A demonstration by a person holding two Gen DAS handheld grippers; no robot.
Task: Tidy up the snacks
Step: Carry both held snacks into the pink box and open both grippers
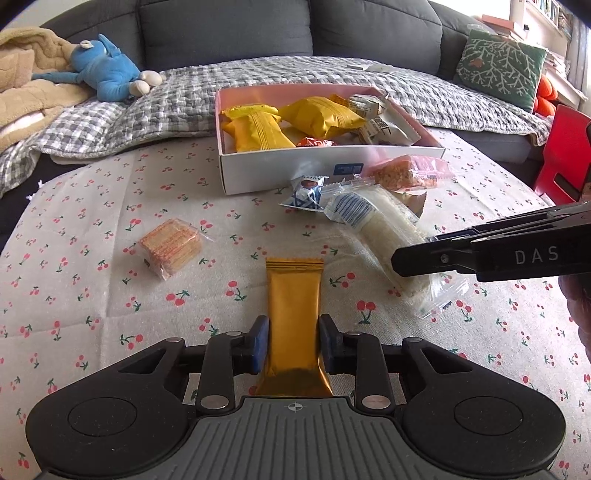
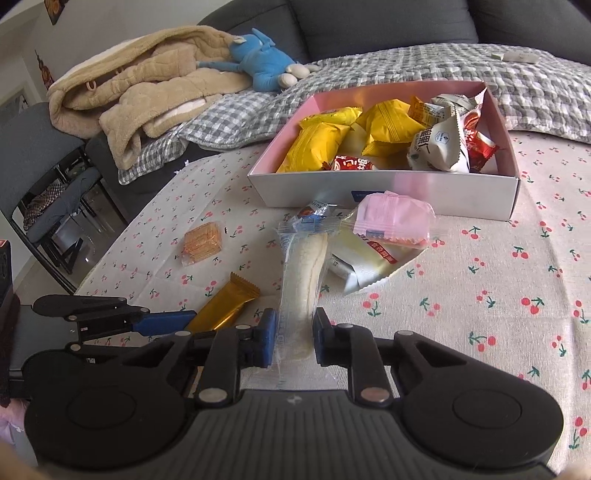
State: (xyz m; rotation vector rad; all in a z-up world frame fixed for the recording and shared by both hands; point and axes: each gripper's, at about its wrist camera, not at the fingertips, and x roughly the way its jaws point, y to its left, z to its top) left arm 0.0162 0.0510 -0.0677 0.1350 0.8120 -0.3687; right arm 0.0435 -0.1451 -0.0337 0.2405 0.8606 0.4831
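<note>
Two wrist views, both looking down on a tabletop [image 1: 92,295] under a cherry-print cloth, with a grey sofa [image 1: 221,29] across the top of each frame.

Sofa clutter: checked quilt [image 1: 110,118], beige fleece blanket [image 2: 140,96] upper left in the right wrist view, blue plush toy [image 1: 103,74] lying against it, green patterned cushion [image 1: 498,70] upper right in the left wrist view.

Snack box [image 1: 295,173], white outside and pink inside, sits upper centre on the tabletop. Already in it: yellow packets [image 2: 321,144], a white packet with dark print [image 2: 436,147], red-wrapped pieces.

Loose snacks lie in a pile just in front of the box: pink packet [image 2: 391,218], small blue-and-white wrapper [image 1: 306,192], silver-edged pouch under them. Clear-wrapped square crackers [image 1: 170,247] lie apart, left of centre.

Right gripper [image 2: 293,336]: jaws closed on the near end of a long white pastry in clear wrap [image 2: 303,273], which runs from the pile down to the gripper. In the left wrist view this gripper enters from the right edge, across the pastry.

Left gripper [image 1: 293,345]: jaws closed nearly all the way, blue pads pressing both sides of a gold foil bar [image 1: 293,295]. Bar sits bottom centre, pointing up-frame toward the box, well short of it.
</note>
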